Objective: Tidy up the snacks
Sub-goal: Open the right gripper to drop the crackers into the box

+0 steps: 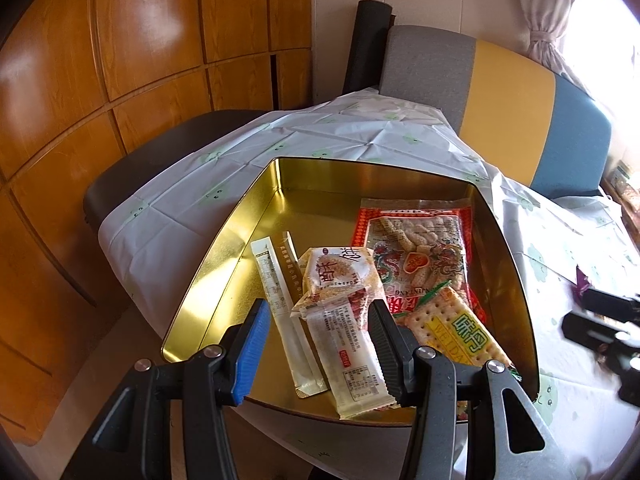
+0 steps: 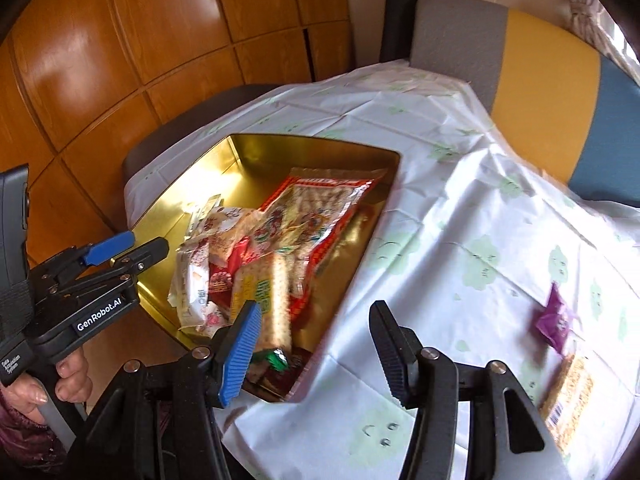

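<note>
Snacks fill the right half of a gold tin (image 1: 224, 248) in the left wrist view: a big red bag of puffed sticks (image 1: 416, 248) lies against the far right wall, a cracker pack (image 1: 456, 328) with a yellow label leans over its near end, and a sesame-snack packet (image 1: 340, 272) sits in the middle on top of a long white wrapper (image 1: 352, 352). Two slim stick sachets (image 1: 280, 292) lie side by side just left of these. The left gripper (image 1: 316, 344) hangs over the tin's near edge with its jaws spread wide and nothing between them; the long white wrapper lies below the gap. At the right edge the other tool shows as a dark blur

From the right wrist view, the right gripper (image 2: 316, 348) hovers over the tablecloth (image 2: 440, 216) just right of the tin, jaws apart and empty. A purple packet (image 2: 554, 320) lies on the cloth well to the right, and a tan snack bar (image 2: 570, 396) sits near it at the frame's edge. The left tool enters from the left, a hand (image 2: 52, 380) round its handle
</note>
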A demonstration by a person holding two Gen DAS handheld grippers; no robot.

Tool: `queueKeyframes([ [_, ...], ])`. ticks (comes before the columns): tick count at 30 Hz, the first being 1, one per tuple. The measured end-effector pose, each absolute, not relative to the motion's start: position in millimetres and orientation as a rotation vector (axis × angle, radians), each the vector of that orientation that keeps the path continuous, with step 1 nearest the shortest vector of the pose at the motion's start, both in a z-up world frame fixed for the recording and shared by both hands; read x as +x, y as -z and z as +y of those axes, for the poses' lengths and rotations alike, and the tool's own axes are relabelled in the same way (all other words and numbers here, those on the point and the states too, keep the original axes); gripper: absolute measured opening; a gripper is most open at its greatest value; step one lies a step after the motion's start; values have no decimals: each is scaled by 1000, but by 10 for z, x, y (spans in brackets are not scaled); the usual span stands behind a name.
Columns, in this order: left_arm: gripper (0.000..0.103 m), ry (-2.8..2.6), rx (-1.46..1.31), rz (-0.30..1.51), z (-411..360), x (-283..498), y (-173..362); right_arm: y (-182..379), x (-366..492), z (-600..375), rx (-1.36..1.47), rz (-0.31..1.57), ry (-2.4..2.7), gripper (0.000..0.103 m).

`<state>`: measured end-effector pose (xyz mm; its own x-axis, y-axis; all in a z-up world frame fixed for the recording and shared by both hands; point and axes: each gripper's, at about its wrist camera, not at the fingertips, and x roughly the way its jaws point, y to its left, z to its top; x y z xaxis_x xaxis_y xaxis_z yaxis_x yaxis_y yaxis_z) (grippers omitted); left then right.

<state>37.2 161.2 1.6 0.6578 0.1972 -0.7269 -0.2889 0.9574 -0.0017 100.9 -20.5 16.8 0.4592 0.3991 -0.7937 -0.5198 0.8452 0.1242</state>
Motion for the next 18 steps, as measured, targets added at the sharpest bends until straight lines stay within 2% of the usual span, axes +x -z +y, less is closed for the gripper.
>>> queueKeyframes([
  [18, 52, -198, -45, 800, 1226, 407, -125, -182, 1069, -1831, -102, 950, -212, 57],
])
